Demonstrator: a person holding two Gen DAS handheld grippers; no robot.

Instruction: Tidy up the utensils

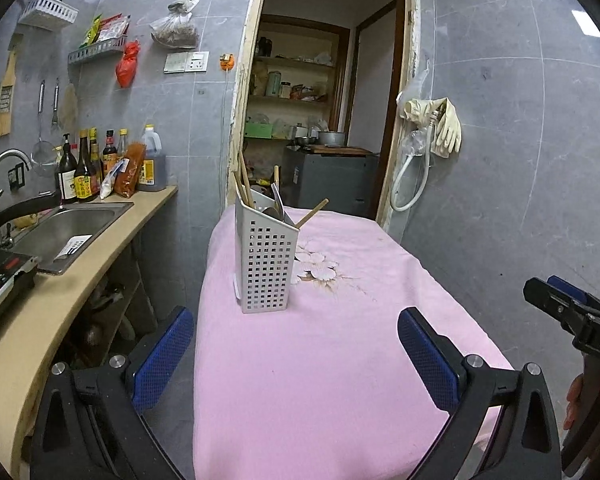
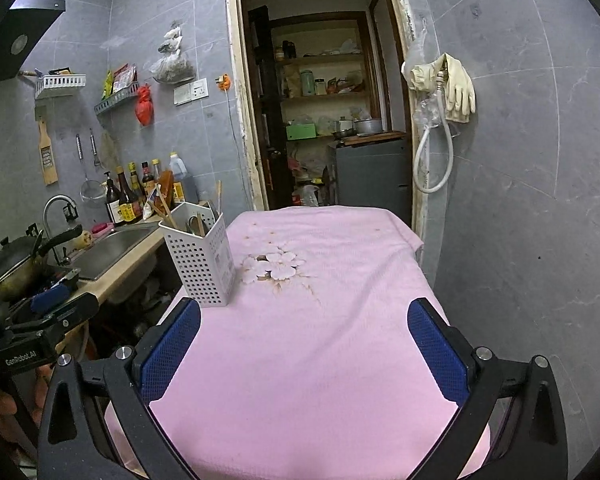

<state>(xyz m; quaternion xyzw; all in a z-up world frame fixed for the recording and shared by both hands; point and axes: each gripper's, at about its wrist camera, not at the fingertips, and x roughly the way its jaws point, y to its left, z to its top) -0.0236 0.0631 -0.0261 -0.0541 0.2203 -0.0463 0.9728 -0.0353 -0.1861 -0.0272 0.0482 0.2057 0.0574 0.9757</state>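
A white perforated utensil holder (image 1: pixel 265 268) stands upright on the pink tablecloth (image 1: pixel 332 360), near its left edge. It holds wooden chopsticks (image 1: pixel 244 188) and metal spoons (image 1: pixel 277 202). The holder also shows in the right wrist view (image 2: pixel 200 258) at the table's left edge. My left gripper (image 1: pixel 294 356) is open and empty, low over the near part of the table, short of the holder. My right gripper (image 2: pixel 304 354) is open and empty over the near middle of the cloth, right of the holder. It also shows in the left wrist view (image 1: pixel 556 304).
A counter with a steel sink (image 1: pixel 68 224), sauce bottles (image 1: pixel 88 172) and a wok (image 2: pixel 16 264) runs along the left. An induction hob (image 1: pixel 0 284) sits near the left gripper. A doorway (image 2: pixel 324 120) opens behind the table. Gloves and a hose (image 2: pixel 448 92) hang on the right wall.
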